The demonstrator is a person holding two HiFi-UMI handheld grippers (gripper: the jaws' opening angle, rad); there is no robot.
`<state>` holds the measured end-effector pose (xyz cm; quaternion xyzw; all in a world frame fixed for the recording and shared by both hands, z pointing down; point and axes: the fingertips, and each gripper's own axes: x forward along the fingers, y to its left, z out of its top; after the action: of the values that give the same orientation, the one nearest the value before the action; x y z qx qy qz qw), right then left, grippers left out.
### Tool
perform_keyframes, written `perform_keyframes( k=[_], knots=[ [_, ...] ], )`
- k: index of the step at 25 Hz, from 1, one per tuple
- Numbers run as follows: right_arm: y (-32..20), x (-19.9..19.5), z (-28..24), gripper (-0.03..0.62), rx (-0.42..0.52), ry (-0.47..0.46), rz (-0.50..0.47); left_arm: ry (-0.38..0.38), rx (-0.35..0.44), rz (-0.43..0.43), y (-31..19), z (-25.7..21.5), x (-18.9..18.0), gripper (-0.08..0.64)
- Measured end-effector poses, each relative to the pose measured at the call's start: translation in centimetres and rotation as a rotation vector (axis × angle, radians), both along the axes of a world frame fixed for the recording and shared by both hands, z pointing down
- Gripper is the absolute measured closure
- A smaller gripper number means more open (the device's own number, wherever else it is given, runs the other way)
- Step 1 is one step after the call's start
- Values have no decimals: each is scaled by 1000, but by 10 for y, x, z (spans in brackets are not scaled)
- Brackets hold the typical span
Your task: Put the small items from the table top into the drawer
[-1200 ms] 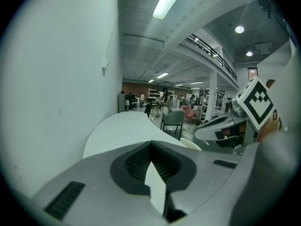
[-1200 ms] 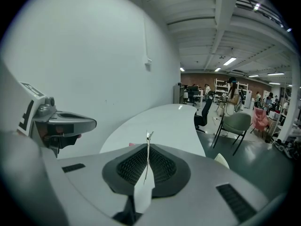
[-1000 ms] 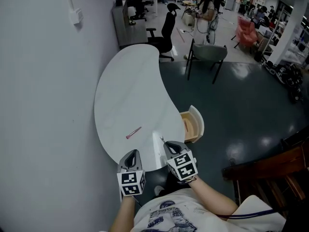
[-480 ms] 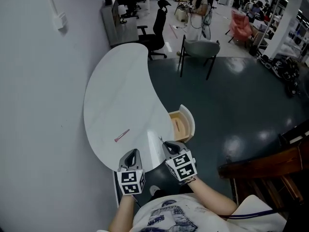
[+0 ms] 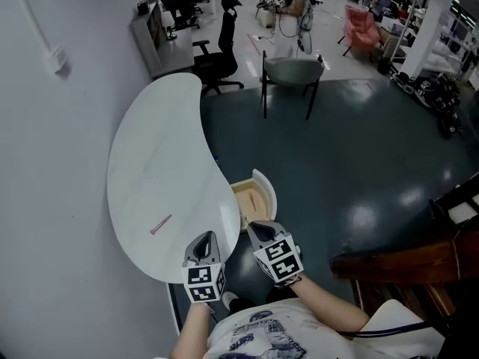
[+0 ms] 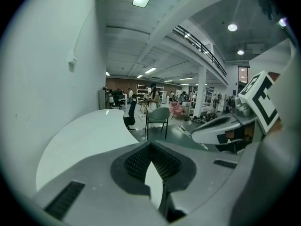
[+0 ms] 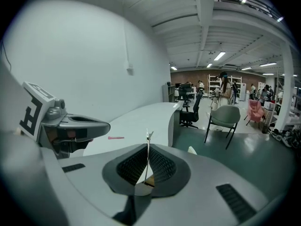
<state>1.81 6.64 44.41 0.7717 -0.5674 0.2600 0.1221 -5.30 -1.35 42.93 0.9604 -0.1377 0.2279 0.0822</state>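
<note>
Swinging right off the desk [image 5: 161,155], and the right gripper [image 5: 253,227] nears the open drawer [image 5: 266,185], fingers pinching a thin sliver [image 7: 147,142]. The left gripper [image 5: 202,241] is pressed together, empty. A pink stick [image 5: 160,224] remains.

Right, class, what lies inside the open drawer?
One slim reddish item lies on the pale wooden bottom of the drawer. The right gripper covers its near end, and the table top hides whatever sits further in.

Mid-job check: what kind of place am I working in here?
Probably a large open-plan office or lab hall: a curved white table against the wall, a black swivel office chair and a grey shell chair on a dark glossy floor, more desks behind.
</note>
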Motion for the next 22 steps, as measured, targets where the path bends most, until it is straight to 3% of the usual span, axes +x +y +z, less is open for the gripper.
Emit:
perform_keyframes(
  k=[11,22],
  knots=[
    [59,87,8,563,26,-29,-18,-16,17,-24,62,8,85,537],
    [93,127,23,563,32,-71,-16,-57,22,-46,99,17,113,537]
  ],
)
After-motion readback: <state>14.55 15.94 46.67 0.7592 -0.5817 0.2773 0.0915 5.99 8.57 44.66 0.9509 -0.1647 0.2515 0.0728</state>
